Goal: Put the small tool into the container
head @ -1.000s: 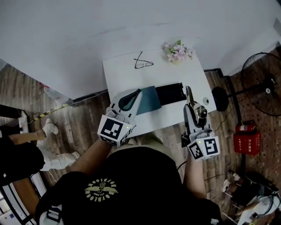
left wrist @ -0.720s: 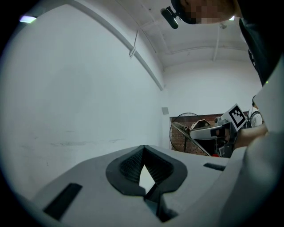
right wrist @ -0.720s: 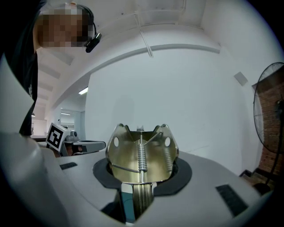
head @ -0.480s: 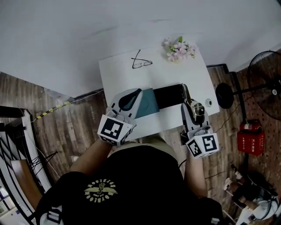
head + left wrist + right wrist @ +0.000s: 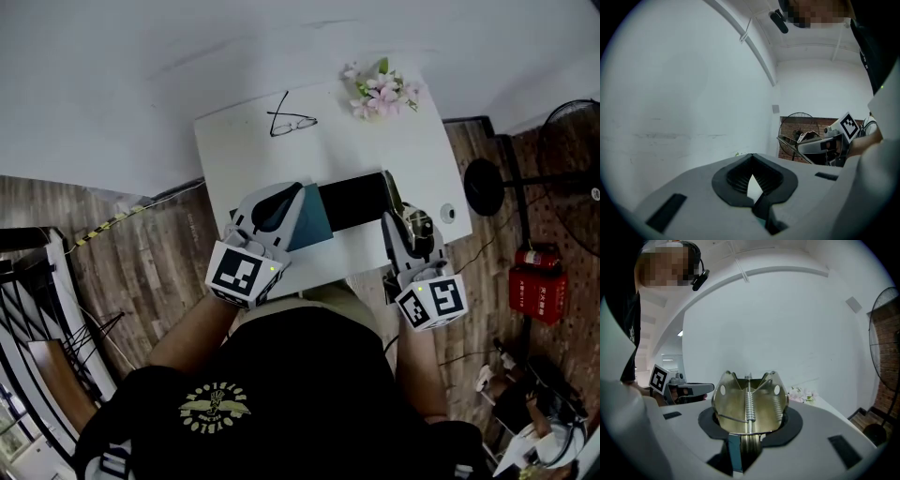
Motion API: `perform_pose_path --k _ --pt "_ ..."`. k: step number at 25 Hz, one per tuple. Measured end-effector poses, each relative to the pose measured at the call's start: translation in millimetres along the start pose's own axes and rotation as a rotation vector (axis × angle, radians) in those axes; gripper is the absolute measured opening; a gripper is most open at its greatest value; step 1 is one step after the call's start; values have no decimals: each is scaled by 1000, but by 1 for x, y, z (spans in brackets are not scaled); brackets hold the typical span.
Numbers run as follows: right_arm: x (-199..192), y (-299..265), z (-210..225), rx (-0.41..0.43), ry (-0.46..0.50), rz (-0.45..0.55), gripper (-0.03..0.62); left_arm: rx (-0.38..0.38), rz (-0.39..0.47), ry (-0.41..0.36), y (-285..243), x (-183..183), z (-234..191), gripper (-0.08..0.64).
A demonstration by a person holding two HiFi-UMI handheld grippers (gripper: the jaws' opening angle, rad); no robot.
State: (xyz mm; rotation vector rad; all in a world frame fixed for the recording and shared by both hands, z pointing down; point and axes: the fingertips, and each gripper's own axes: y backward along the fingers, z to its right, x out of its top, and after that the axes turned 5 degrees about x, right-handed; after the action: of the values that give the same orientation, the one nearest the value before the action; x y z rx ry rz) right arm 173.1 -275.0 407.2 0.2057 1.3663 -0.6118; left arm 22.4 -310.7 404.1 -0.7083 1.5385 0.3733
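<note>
In the head view a black oblong container [image 5: 352,200] with a teal lid [image 5: 317,220] lies near the front edge of a white table [image 5: 375,141]. My left gripper [image 5: 292,199] reaches onto the teal lid; in the left gripper view its fingers [image 5: 740,180] stand nearly together, with a teal sliver low between them. My right gripper [image 5: 394,208] hovers at the container's right end, shut on a brass-coloured spring clip tool [image 5: 749,404]. That tool [image 5: 391,192] stands upright between the right gripper's [image 5: 745,448] jaws.
Black-framed glasses [image 5: 289,122] and a bunch of pink flowers [image 5: 380,92] lie at the table's far side. A small white round object [image 5: 448,213] sits by the right edge. A standing fan [image 5: 483,187] and a red box [image 5: 536,281] are on the wooden floor to the right.
Both grippers have come down a little toward the table's front edge, each keeping its grip. The head view has swung, so the table now sits further left and higher.
</note>
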Motion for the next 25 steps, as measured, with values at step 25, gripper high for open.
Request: perform_pose_path --k 25 --pt "-110 -64 32 129 26 -214 133 55 -123 86 -41 -91 -11 6"
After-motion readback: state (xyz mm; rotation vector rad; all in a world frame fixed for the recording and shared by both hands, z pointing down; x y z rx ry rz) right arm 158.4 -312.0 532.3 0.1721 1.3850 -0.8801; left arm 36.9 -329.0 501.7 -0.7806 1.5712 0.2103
